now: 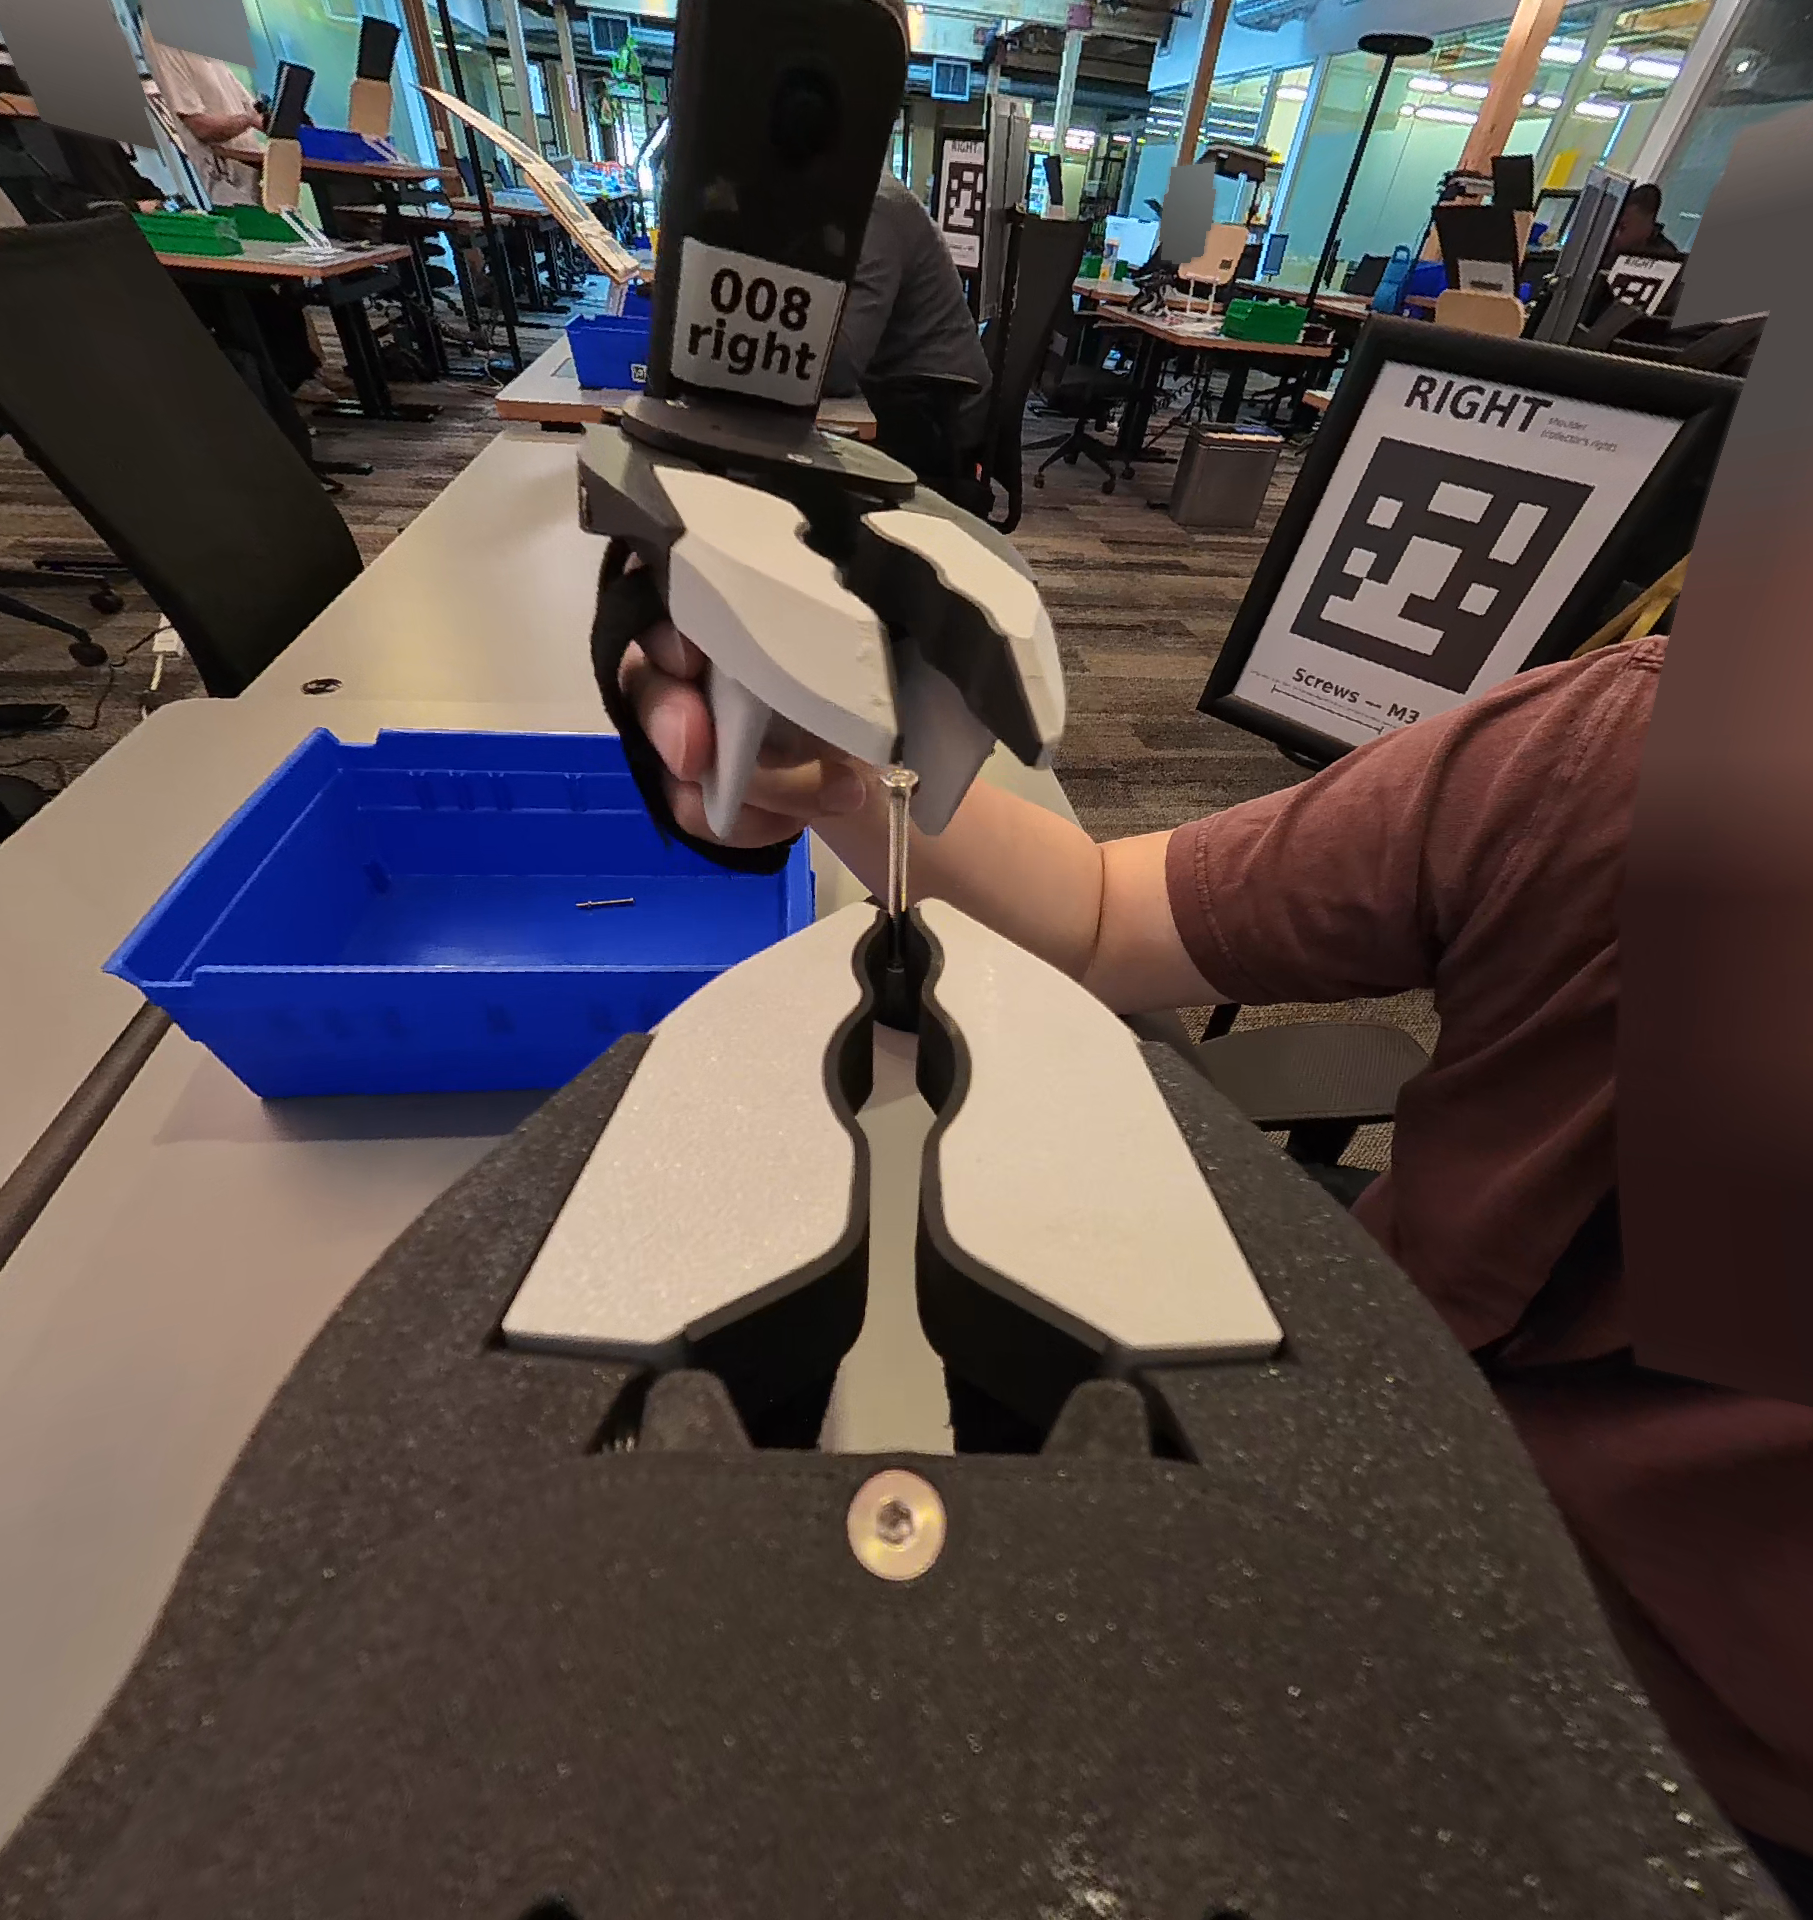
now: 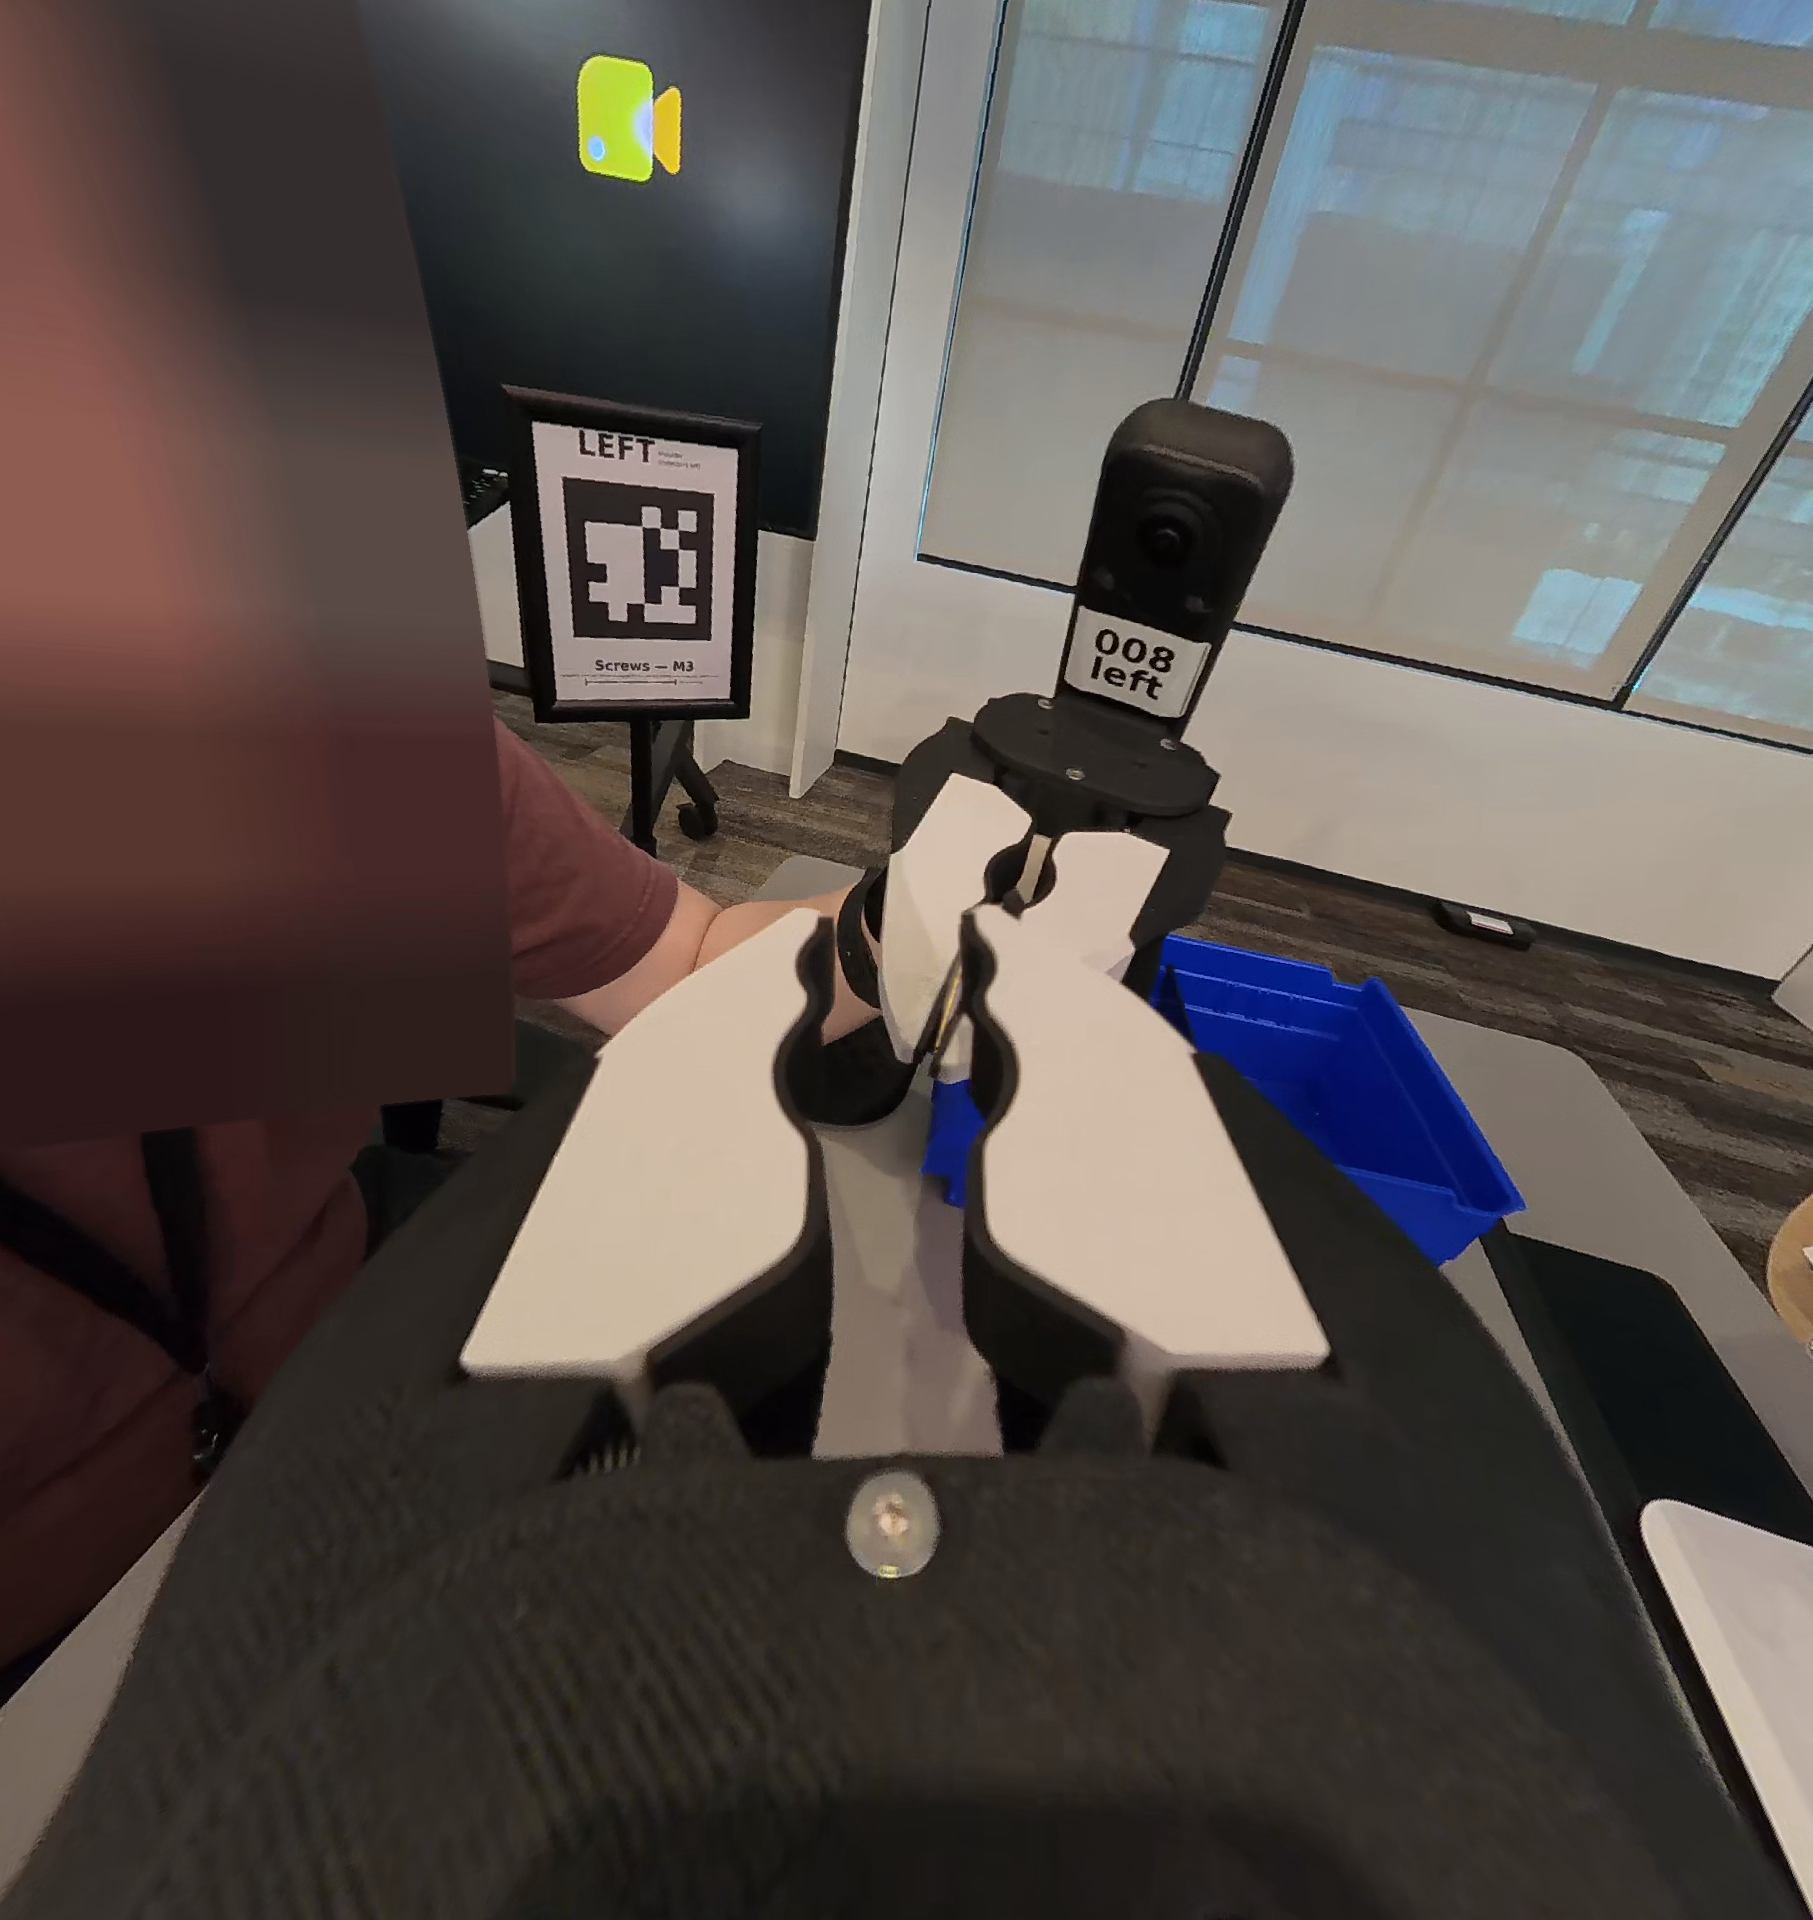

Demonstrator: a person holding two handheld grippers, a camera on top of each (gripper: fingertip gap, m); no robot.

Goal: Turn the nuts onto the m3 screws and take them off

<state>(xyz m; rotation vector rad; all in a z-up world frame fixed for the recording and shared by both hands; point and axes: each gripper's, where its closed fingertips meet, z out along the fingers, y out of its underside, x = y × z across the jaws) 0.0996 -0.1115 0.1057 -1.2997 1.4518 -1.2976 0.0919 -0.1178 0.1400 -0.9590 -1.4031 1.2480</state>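
My left gripper (image 1: 897, 920) is shut on the lower end of a thin silver screw (image 1: 896, 842), which stands upright from its fingertips. The screw's top end carries a small wider piece; I cannot tell whether it is a nut or the head. My right gripper (image 1: 834, 816) comes down from above, jaws apart, with the screw's top between its fingertips, close to the right-hand finger. In the right wrist view my right gripper (image 2: 891, 930) is open. The screw (image 2: 949, 1003) lies along its right finger, in front of the left gripper's white fingers (image 2: 933, 935).
A blue bin (image 1: 445, 1039) stands on the grey table (image 1: 50, 935) to the left, with one loose screw (image 1: 604, 903) inside; it also shows in the right wrist view (image 2: 1328, 1070). Framed marker signs (image 1: 1453, 551) (image 2: 637, 551) stand beside the table. The person's arm (image 1: 1089, 904) reaches in from the right. My left and right fingertips are right by each other.
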